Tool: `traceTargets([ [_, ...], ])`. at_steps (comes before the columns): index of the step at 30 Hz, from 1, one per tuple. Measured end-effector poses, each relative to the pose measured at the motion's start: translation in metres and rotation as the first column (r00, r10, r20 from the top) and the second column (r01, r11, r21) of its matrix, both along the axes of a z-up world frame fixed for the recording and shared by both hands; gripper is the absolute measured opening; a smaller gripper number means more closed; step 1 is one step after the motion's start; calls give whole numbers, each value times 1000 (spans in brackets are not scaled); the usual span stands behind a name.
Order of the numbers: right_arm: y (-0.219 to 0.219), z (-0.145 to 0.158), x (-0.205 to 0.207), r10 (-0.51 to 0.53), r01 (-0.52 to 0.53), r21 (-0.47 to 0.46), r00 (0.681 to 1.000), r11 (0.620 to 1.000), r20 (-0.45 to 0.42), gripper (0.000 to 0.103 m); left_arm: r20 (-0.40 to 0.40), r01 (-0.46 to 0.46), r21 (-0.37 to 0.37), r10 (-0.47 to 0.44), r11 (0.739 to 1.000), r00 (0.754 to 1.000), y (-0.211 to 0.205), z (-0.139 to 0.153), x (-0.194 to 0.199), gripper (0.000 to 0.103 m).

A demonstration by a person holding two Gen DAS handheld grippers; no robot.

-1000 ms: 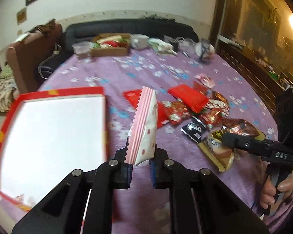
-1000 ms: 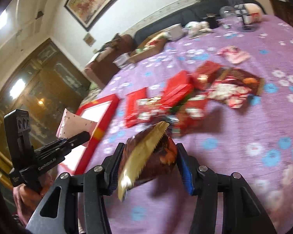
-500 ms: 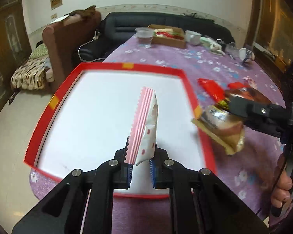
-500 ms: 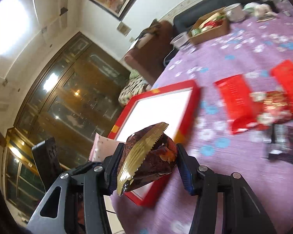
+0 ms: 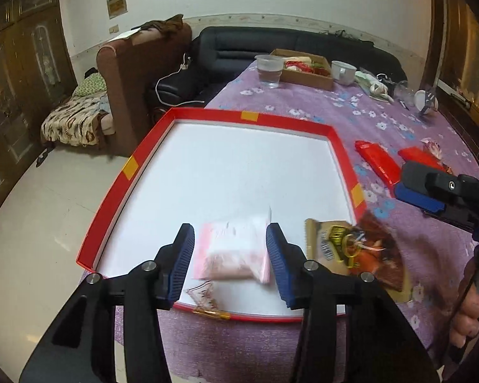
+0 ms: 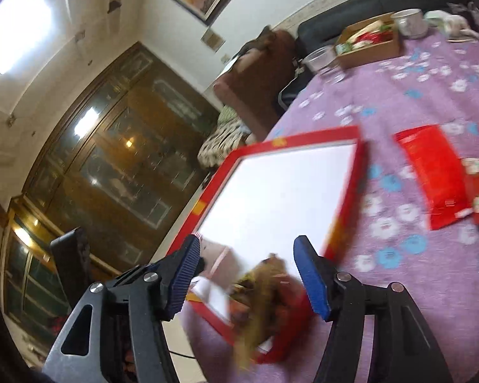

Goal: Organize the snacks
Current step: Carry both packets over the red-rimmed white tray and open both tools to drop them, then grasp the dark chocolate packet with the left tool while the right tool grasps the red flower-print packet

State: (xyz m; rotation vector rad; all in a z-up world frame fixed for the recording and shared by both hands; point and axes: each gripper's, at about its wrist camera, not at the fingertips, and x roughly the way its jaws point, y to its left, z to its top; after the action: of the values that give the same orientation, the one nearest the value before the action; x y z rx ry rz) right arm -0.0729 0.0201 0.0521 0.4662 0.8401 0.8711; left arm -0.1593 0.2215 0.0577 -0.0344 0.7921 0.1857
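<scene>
Left wrist view: my left gripper (image 5: 230, 252) hangs over the near end of the red-rimmed tray (image 5: 252, 117), its jaws having just opened, and the pink-and-white packet (image 5: 231, 250) that stood clamped upright between them a second ago now lies blurred on the white tray floor, between the pads but free of them. To its right the brown-and-gold packet (image 5: 357, 249) is caught mid-drop at the tray's near right corner, straddling the rim (part over the purple tabletop (image 5: 383, 118)), while my right gripper (image 6: 247, 274) has also just widened its jaws and grips nothing. From the right wrist view that packet (image 6: 265, 290) is a smear below the blue pads. Both hands have carried over from the snack pile to the tray. I judge two snacks delivered, one perhaps needing a nudge inward; red packets (image 5: 378, 164) wait on the cloth.
</scene>
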Motion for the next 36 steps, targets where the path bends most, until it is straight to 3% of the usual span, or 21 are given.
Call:
traceTargets([
  [2, -21, 2, 0, -40, 40, -4, 999, 999, 7, 63, 15, 30, 3, -30, 1000, 999, -10, 5, -1, 47],
  [4, -51, 2, 1, -103, 103, 0, 995, 995, 12, 63, 25, 63, 8, -63, 998, 998, -20, 9, -1, 59],
  [9, -128, 4, -2, -260, 260, 5, 966, 966, 2, 63, 50, 166, 26, -167, 986, 985, -57, 22, -1, 61],
  [15, -199, 5, -13, -394, 394, 25, 919, 919, -8, 64, 43, 312, 21, -312, 950, 949, -114, 26, 4, 74],
  [19, -224, -7, -3, -448, 451, 23, 891, 892, -70, 66, 18, 387, 42, -388, 921, 921, -151, 23, 8, 74],
  [28, -215, -46, 39, -420, 421, -47, 876, 906, -236, 66, -75, 449, 24, -446, 893, 892, -185, 3, 27, 73],
  [31, -207, -51, 45, -404, 402, -57, 885, 914, -233, 59, -97, 469, 25, -465, 883, 880, -193, -1, 34, 73],
  [33, -209, -52, 46, -402, 403, -44, 888, 914, -223, 31, -110, 481, 9, -477, 877, 872, -200, -3, 41, 73],
  [36, -223, -56, 45, -447, 455, -25, 861, 890, -243, 26, -128, 490, -33, -490, 871, 862, -211, -6, 54, 73],
])
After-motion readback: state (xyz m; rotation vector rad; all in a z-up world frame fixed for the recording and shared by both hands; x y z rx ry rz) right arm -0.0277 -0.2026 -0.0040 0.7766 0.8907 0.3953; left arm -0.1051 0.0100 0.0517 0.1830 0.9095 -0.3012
